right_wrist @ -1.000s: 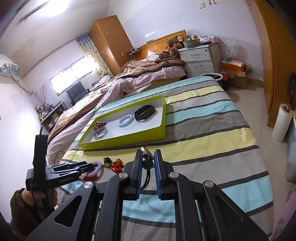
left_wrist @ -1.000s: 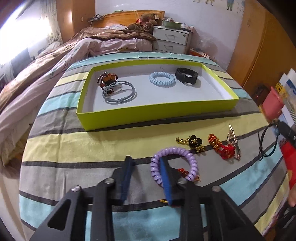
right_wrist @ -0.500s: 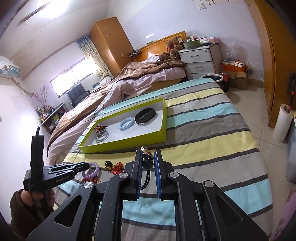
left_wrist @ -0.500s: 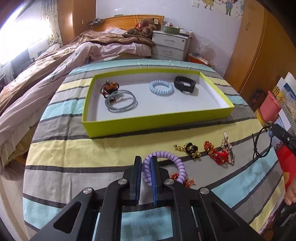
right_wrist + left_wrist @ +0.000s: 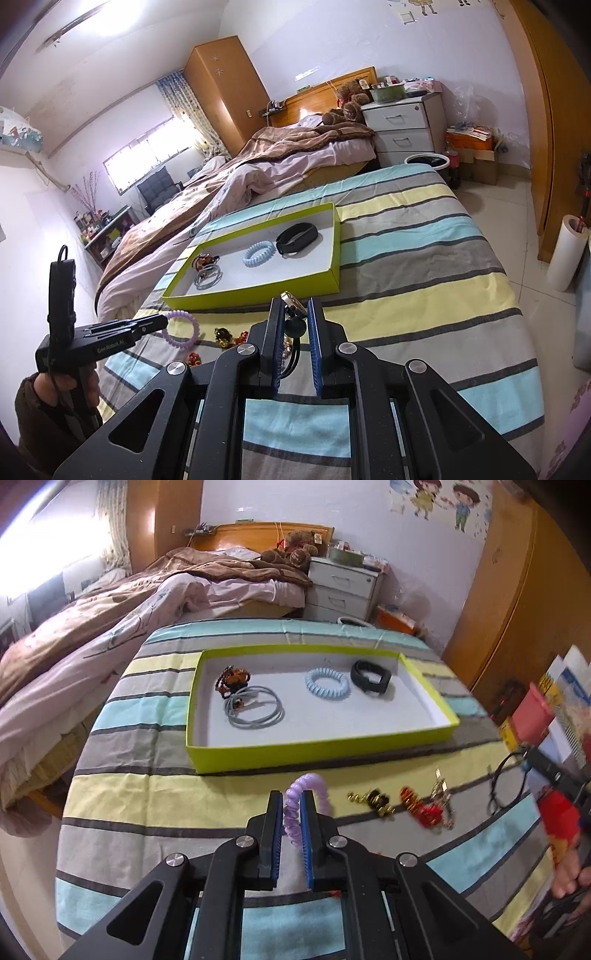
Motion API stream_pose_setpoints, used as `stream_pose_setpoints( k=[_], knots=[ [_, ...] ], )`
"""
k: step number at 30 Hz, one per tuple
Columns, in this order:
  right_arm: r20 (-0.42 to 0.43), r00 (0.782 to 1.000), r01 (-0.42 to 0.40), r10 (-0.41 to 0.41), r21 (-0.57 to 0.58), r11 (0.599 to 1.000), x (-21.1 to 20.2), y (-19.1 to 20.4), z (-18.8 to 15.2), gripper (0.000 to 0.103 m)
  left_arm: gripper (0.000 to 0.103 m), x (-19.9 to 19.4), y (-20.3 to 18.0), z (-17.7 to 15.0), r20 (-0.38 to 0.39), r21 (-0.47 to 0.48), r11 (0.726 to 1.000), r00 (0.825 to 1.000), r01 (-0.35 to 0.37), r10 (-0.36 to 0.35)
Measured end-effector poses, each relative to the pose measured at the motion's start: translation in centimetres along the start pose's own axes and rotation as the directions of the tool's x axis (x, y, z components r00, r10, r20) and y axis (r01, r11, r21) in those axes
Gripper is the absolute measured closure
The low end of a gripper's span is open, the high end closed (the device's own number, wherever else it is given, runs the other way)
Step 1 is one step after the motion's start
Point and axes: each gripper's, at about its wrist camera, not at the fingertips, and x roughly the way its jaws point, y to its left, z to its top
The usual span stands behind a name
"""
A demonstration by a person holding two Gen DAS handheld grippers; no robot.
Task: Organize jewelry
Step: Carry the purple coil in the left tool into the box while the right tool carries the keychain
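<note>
The left gripper (image 5: 291, 805) is pressed together on a purple plastic spiral hair tie (image 5: 306, 805), whose coiled ring stands up between the blue ribbed pads; its lower part is hidden behind the black fingers. The right gripper (image 5: 295, 314) pinches a black elastic cord with a dark round bead (image 5: 294, 326) and a small shiny metal piece at the top; the loop of the cord hangs down between the fingers and is partly hidden. Both are over the near edge of the bed with the striped cotton cover (image 5: 147, 801), in front of the shallow lime-green cardboard tray with white inside (image 5: 321, 751). In the tray lie a smooth black band (image 5: 370, 677) near its far right corner, a light blue spiral hair tie (image 5: 327, 684) beside it, and a grey cord loop (image 5: 256, 710) touching a small orange and black beaded piece (image 5: 233, 677) at the left side. On the cover near the front edge lie a gold and black ornament (image 5: 373, 800) and a red and gold ornament (image 5: 424, 808), both blurred, so their shapes are hard to make out.
</note>
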Motion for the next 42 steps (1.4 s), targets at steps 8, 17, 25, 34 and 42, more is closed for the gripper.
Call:
stream_pose_setpoints(
  k=[8, 17, 25, 34, 42],
  knots=[
    [0.006, 1.000, -0.007, 0.007, -0.018, 1.000, 0.1, 0.5, 0.5, 0.090, 0.094, 0.8, 0.2, 0.2, -0.015, 0.006, 0.999, 0.999, -0.033, 0.033],
    [-0.009, 1.000, -0.013, 0.013, -0.022, 1.000, 0.7, 0.7, 0.6, 0.090, 0.063, 3.9, 1.4, -1.0, -0.110, 0.013, 0.996, 0.990, -0.088, 0.089],
    [-0.016, 1.000, -0.011, 0.011, -0.028, 1.000, 1.1, 0.8, 0.9, 0.090, 0.088, 4.5, 0.5, -0.9, -0.098, 0.080, 0.991, 0.988, -0.110, 0.117],
    [-0.015, 1.000, -0.003, 0.002, -0.035, 0.999, 1.3, 0.8, 1.1, 0.090, 0.093, 3.4, 1.0, -0.1, -0.074, 0.047, 0.997, 0.996, -0.053, 0.057],
    [-0.016, 1.000, -0.005, 0.004, -0.049, 0.999, 2.2, 1.4, 2.4, 0.090, 0.093, 1.5, 1.2, 2.2, -0.023, 0.036, 0.999, 0.999, -0.027, 0.028]
  ],
)
